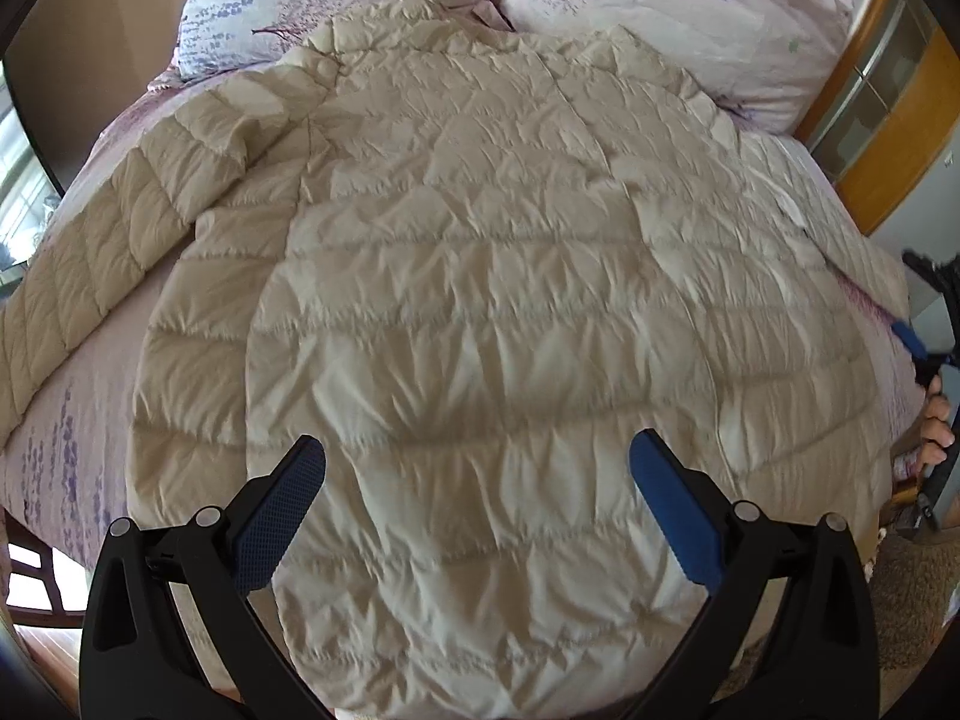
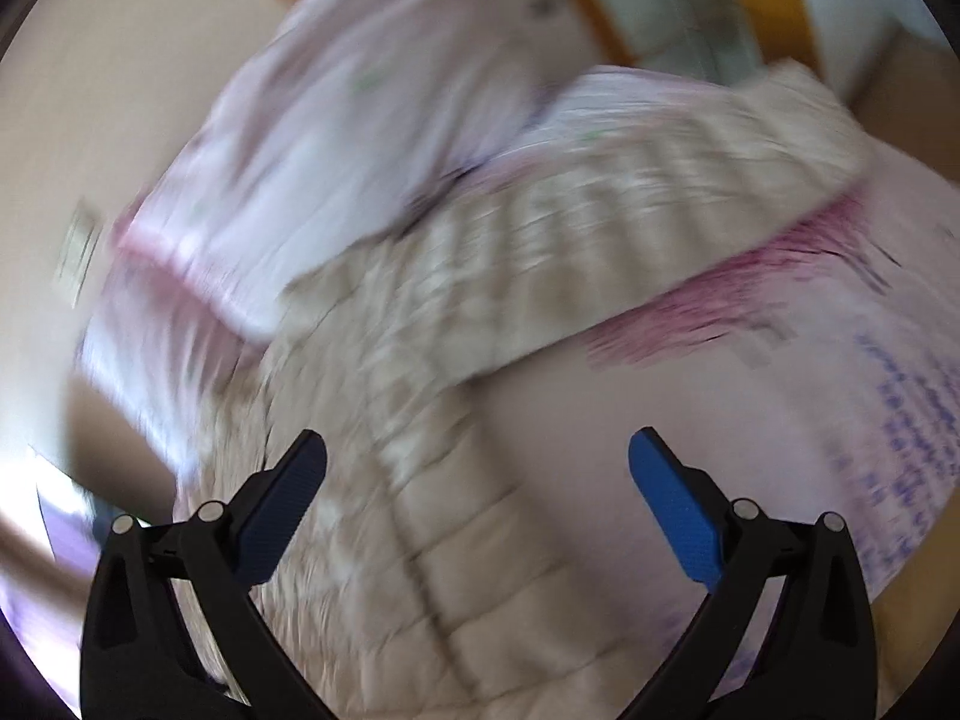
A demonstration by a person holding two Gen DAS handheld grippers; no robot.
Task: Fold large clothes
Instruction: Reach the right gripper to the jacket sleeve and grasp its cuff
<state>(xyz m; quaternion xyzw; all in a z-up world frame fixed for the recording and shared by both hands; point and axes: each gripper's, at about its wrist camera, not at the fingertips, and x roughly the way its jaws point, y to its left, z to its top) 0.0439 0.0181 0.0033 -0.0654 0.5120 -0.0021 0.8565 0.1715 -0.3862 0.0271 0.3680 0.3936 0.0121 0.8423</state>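
On the bed [image 1: 72, 420], spread flat with its back up: cream quilted jacket [image 1: 480, 300], collar toward two flowered pillows [image 1: 660, 6] at the head end. One sleeve [image 1: 90, 252] stretched out to the left over the pale pink sheet. Hem hanging near the foot edge, directly below the left gripper [image 1: 477, 486]. Blue pads wide apart, nothing between them, hovering above the lower back of the jacket, not touching. At the far right edge, a hand [image 1: 936, 426] on the other tool's handle.

From the right wrist, heavy blur. Right gripper [image 2: 477, 486] also spread wide and empty, above the jacket's side [image 2: 480, 570]. Other sleeve [image 2: 660, 192] lying out across the sheet toward the upper right, probably flat, though too smeared to be sure. Pillow [image 2: 300, 150] just beside its shoulder end.
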